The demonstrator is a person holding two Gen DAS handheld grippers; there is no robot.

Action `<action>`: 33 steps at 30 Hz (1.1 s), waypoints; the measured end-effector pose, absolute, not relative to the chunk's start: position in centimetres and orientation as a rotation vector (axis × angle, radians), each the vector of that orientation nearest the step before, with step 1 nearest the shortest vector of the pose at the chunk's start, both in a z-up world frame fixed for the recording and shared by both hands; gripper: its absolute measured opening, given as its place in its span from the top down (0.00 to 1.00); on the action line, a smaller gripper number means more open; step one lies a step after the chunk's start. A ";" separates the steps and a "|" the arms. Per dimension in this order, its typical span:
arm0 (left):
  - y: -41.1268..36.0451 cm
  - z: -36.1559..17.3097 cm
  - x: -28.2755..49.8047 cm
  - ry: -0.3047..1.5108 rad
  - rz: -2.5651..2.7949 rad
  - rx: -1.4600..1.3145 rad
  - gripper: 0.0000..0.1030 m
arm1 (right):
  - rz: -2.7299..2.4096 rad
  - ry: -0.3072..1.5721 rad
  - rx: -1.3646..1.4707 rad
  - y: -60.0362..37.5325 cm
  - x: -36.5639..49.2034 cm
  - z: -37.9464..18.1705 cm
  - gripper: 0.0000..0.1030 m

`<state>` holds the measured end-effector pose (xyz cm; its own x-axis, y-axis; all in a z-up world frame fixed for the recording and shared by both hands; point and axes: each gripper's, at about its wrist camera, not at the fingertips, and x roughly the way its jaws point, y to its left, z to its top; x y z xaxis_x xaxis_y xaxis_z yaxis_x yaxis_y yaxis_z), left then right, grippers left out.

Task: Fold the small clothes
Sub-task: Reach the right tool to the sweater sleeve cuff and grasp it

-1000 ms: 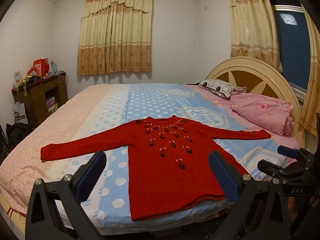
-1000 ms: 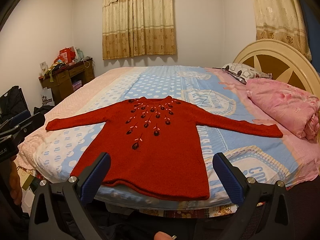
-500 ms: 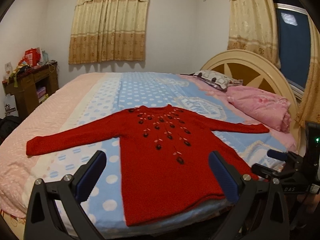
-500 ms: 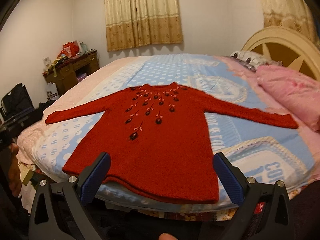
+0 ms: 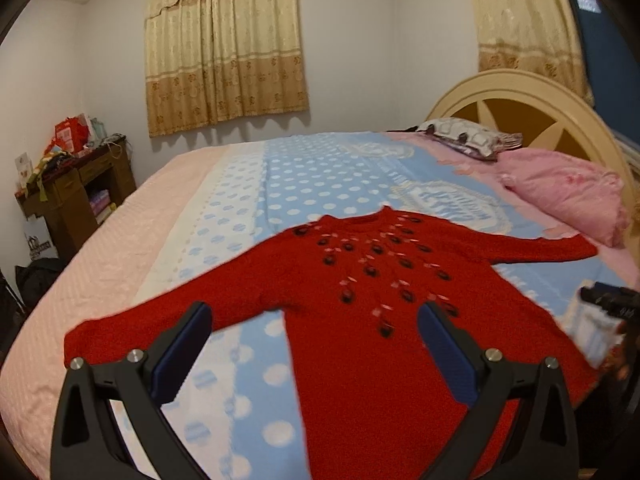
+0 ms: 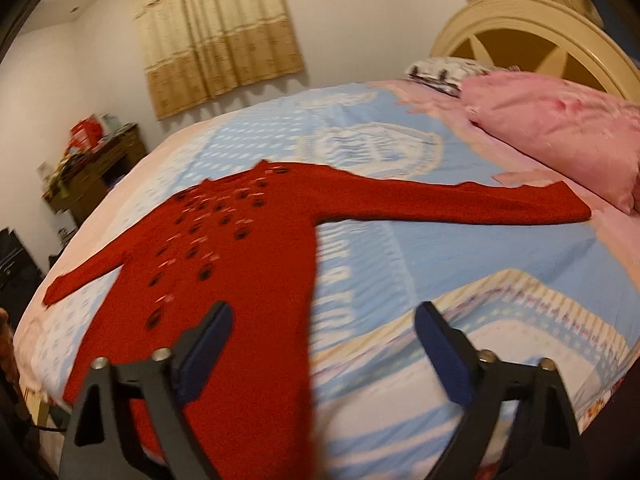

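Sweater: one red knitted sweater (image 5: 360, 340) is seen, long-sleeved, with dark dots and pale dashes fanned out below the neckline.
Position: it is spread flat, front up, both sleeves stretched out sideways, near the foot edge of the bed (image 5: 312, 176).
Left gripper (image 5: 314, 322): fingers are held wide apart above the sweater; nothing is gripped.
Right gripper (image 6: 324, 320): fingers are spread above the sweater's side edge; nothing is gripped.
Pillows: two are counted, one pink (image 6: 560, 128), one patterned (image 5: 464, 140), by the headboard (image 5: 520, 92).

A wide bed (image 5: 168, 220) under a blue polka-dot and pink sheet carries a red knitted sweater (image 5: 372, 320) spread flat — plus a pink folded quilt (image 5: 560, 188) and patterned pillow (image 5: 468, 140).
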<state>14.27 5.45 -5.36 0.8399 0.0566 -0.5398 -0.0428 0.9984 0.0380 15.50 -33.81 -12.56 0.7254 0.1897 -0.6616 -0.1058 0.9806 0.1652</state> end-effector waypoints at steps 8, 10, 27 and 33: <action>7.0 -8.1 19.8 0.607 0.080 0.019 0.00 | -0.005 0.771 0.222 -41.8 21.3 -13.8 0.27; 7.0 -8.8 20.9 0.621 0.083 0.022 0.00 | -0.058 0.782 0.247 -44.2 22.7 -14.1 0.31; 11.2 -14.3 26.7 0.721 0.132 -0.030 0.00 | -0.377 0.821 0.515 -59.3 27.4 -15.0 0.51; 11.2 -14.8 26.8 0.732 0.110 -0.059 0.00 | -0.429 0.820 0.482 -60.1 29.3 -15.0 0.53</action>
<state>26.78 11.18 -14.82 0.7384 0.0799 -0.6696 -0.1211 0.9925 -0.0150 29.30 -60.05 -15.02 0.6095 -0.1749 -0.7732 0.5356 0.8099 0.2391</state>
